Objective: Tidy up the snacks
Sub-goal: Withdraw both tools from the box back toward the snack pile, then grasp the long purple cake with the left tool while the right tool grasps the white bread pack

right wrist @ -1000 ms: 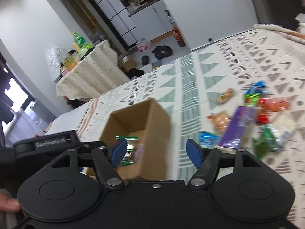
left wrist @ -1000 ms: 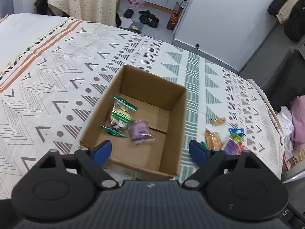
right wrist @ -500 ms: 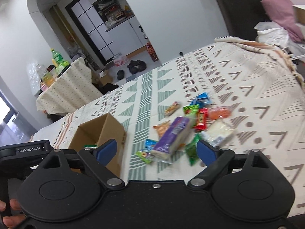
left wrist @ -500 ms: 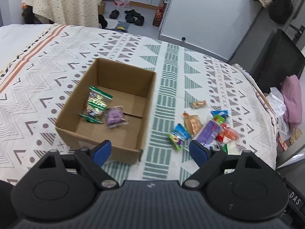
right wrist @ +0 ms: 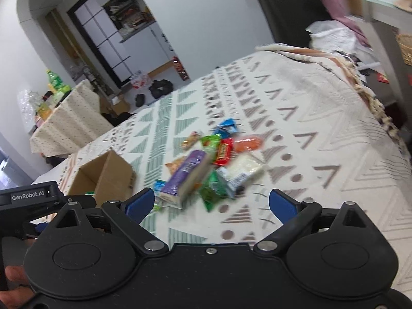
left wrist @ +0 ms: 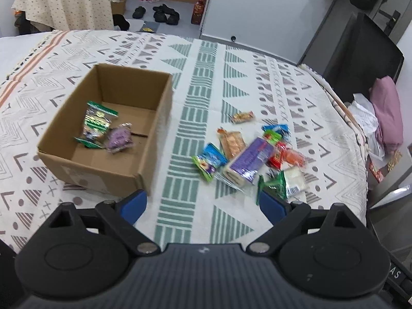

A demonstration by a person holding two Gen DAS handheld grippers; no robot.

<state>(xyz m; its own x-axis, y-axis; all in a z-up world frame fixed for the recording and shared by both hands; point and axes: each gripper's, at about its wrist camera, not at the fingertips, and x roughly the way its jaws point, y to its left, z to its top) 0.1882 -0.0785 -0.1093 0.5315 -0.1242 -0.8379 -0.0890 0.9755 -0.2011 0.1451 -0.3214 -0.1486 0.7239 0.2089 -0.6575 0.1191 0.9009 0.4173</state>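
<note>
Two snack packets lie inside the cardboard box [left wrist: 108,128] on the patterned bedspread [left wrist: 283,82]: a green packet [left wrist: 96,125] and a purple pouch [left wrist: 119,139], touching each other on the box floor. The green packet's long axis runs from the near-left of the box toward its far wall, roughly along the box's longer sides.

Remaining snacks sit in a loose pile to the right of the box, apart from it. The long purple pack [left wrist: 249,159] is the largest; its long axis runs diagonally, near end toward the camera's lower left, far end pointing up and right. A blue-green packet [left wrist: 209,161] lies just beside its near-left end, an orange packet [left wrist: 231,143] beside its left flank, a red packet [left wrist: 279,154] and a white-and-green pack [left wrist: 288,182] on its right. A small orange candy [left wrist: 242,117] lies apart, farther up the bedspread.

Left gripper [left wrist: 203,203]: fingers spread wide, nothing between them, hovering above the bedspread between box and pile. Right gripper [right wrist: 211,203]: fingers likewise spread wide and holding nothing, near the end of the purple pack [right wrist: 186,175]; the box [right wrist: 103,177] shows to its left.

Compared with one second ago, the left camera's view has shifted from directly over the box to the strip between box and pile, with the whole pile now in sight. The right camera's view has swung from the box toward the pile. Box contents are unchanged.
</note>
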